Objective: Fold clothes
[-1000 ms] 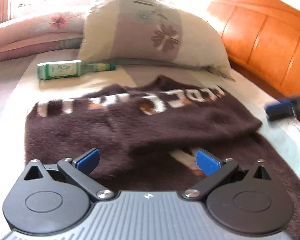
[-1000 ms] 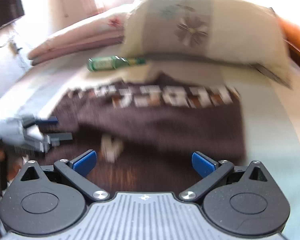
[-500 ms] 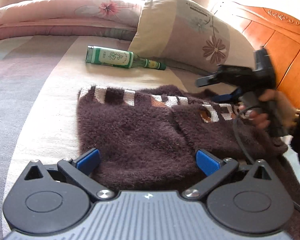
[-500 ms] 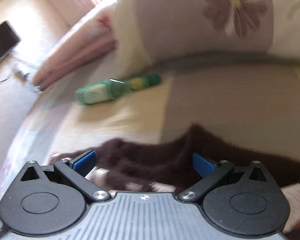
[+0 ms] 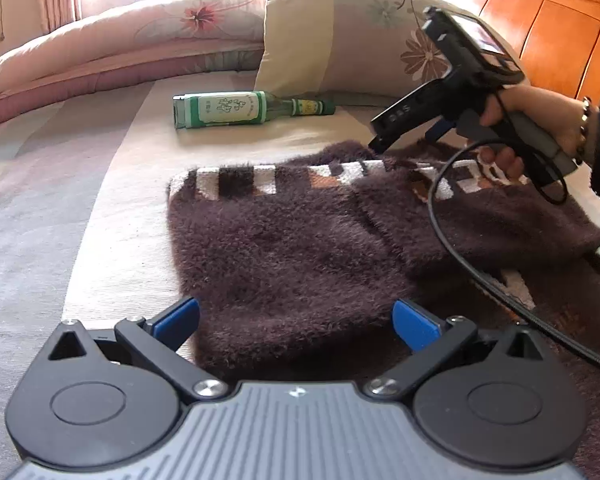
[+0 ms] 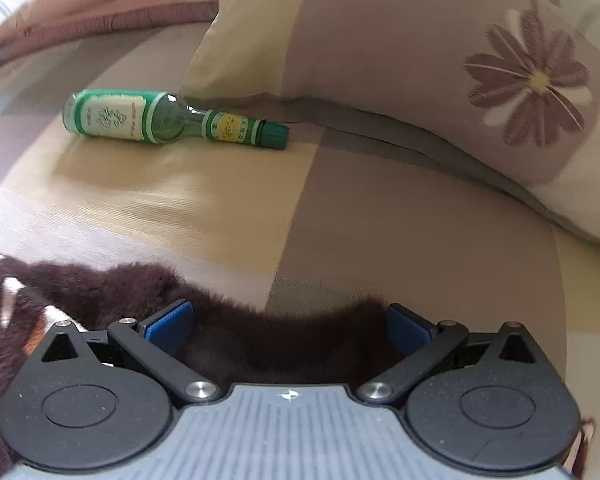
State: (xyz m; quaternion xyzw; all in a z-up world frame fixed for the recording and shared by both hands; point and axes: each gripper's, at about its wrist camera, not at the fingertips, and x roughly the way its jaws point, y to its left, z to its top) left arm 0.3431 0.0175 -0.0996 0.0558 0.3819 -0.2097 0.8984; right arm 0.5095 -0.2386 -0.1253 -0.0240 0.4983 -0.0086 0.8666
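Both grippers gape: the right gripper (image 6: 288, 322) straddles the sweater's (image 5: 300, 240) far edge, the left gripper (image 5: 296, 318) its near-left corner, long axis running left-right.

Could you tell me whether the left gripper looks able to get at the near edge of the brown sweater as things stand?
Probably yes: the left gripper is open right over the sweater, with the near edge between its fingers and nothing covering it.

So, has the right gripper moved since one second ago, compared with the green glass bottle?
Yes. The right gripper has moved forward to the far edge of the fuzzy dark brown sweater, nearer the green glass bottle, which now looks larger.
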